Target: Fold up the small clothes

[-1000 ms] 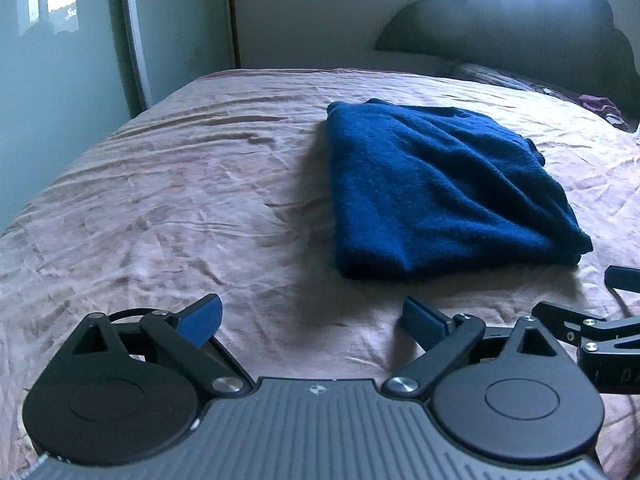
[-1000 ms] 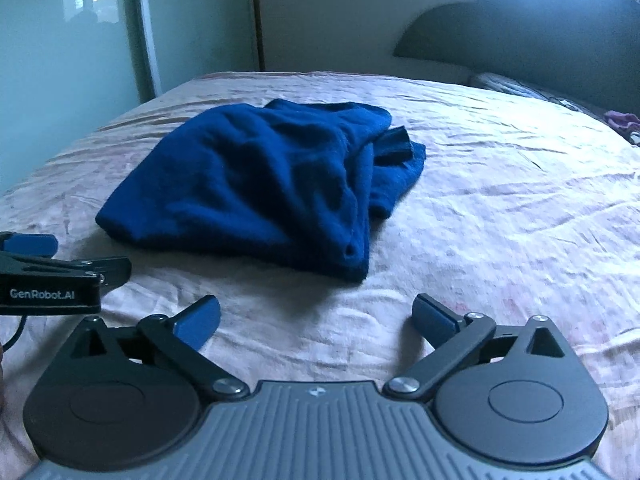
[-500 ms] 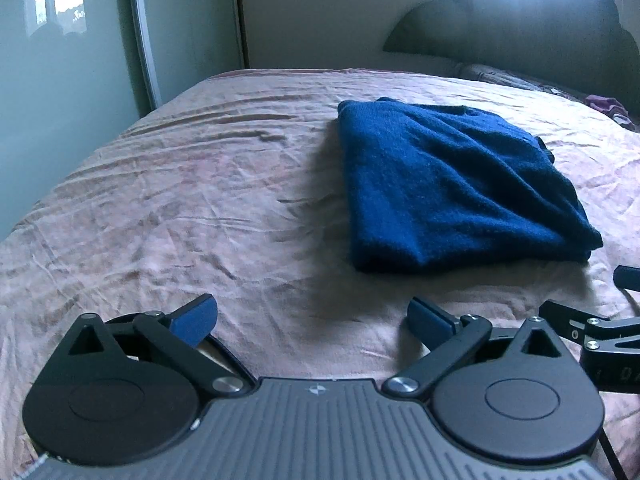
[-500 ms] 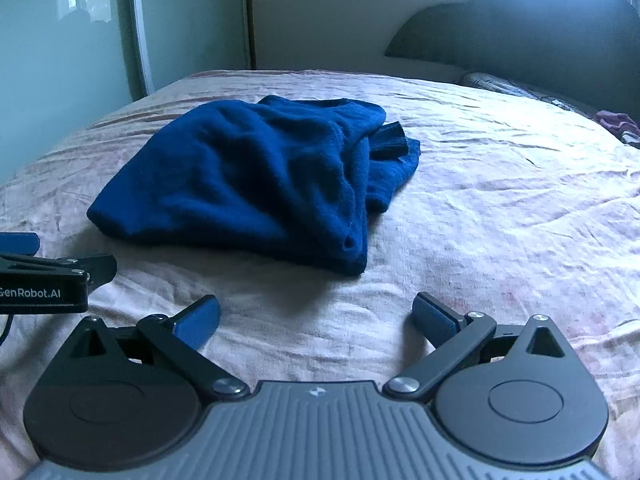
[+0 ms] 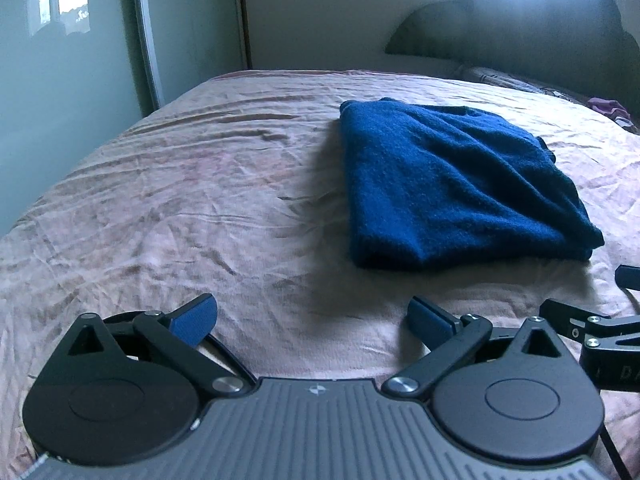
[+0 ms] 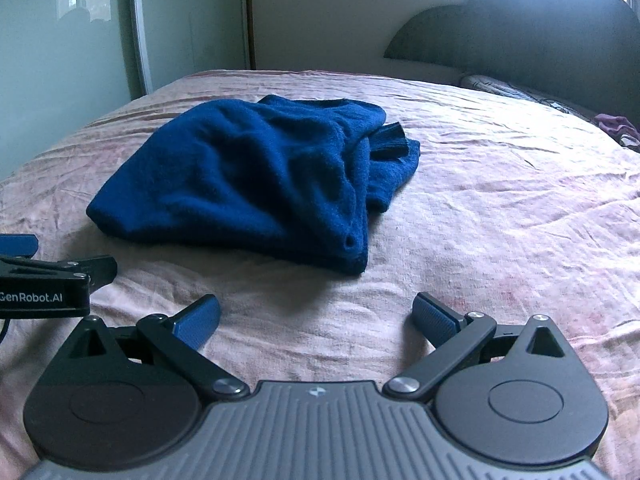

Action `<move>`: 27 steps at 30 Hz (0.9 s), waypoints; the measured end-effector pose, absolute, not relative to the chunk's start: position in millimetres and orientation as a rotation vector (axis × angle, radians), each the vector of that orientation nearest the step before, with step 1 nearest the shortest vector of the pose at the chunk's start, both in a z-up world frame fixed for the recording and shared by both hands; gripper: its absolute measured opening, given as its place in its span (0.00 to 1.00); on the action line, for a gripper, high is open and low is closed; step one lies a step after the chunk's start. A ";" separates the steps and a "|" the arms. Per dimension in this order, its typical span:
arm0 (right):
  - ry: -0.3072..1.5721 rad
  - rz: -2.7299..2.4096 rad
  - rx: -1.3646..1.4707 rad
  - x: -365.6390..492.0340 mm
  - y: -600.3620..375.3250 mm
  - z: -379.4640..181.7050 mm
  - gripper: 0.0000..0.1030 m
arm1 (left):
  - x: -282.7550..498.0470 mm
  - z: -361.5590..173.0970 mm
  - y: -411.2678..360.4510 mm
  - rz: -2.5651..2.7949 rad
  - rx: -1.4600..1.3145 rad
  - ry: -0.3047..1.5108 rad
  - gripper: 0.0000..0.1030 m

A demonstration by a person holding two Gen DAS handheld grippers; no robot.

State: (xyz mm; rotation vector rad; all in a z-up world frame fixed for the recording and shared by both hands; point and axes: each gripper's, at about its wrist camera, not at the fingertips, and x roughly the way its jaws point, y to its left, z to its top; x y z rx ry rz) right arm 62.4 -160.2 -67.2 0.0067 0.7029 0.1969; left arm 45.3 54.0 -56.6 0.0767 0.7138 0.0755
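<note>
A dark blue fleece garment (image 5: 452, 184) lies folded on the pink bedsheet (image 5: 180, 200), ahead and to the right in the left wrist view. From the right wrist view the same garment (image 6: 256, 176) sits ahead and to the left, a ribbed cuff (image 6: 390, 142) poking out at its far side. My left gripper (image 5: 312, 318) is open, short of the garment, nothing between its fingers. My right gripper (image 6: 316, 316) is open too, just in front of the garment's near edge and apart from it. Each gripper shows at the edge of the other's view.
The bed runs back to a dark scalloped headboard (image 6: 532, 36). A patterned pillow (image 6: 516, 90) and a purple cloth (image 6: 618, 126) lie at the far right. A pale wardrobe door (image 5: 68, 60) stands along the left side of the bed.
Both grippers have drawn back slightly from the garment and stayed open. The garment lies as it did.
</note>
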 end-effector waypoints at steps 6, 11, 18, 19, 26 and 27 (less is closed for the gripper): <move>0.705 0.170 0.013 60.5 -157.3 -66.9 1.00 | 42.5 -56.2 55.6 0.076 0.066 0.718 1.00; 0.705 0.167 0.024 61.4 -157.8 -67.7 1.00 | 39.2 -56.0 56.7 0.080 0.053 0.717 1.00; 0.701 0.165 0.027 60.4 -158.5 -68.5 1.00 | 38.9 -57.1 56.3 0.083 0.055 0.711 1.00; 0.701 0.165 0.027 60.4 -158.5 -68.6 1.00 | 38.9 -57.1 56.4 0.082 0.055 0.712 1.00; 0.701 0.165 0.027 60.2 -158.3 -68.5 1.00 | 38.9 -57.3 55.8 0.084 0.057 0.711 1.00; 0.701 0.165 0.027 60.3 -158.3 -68.6 1.00 | 38.6 -57.2 55.4 0.085 0.058 0.711 1.00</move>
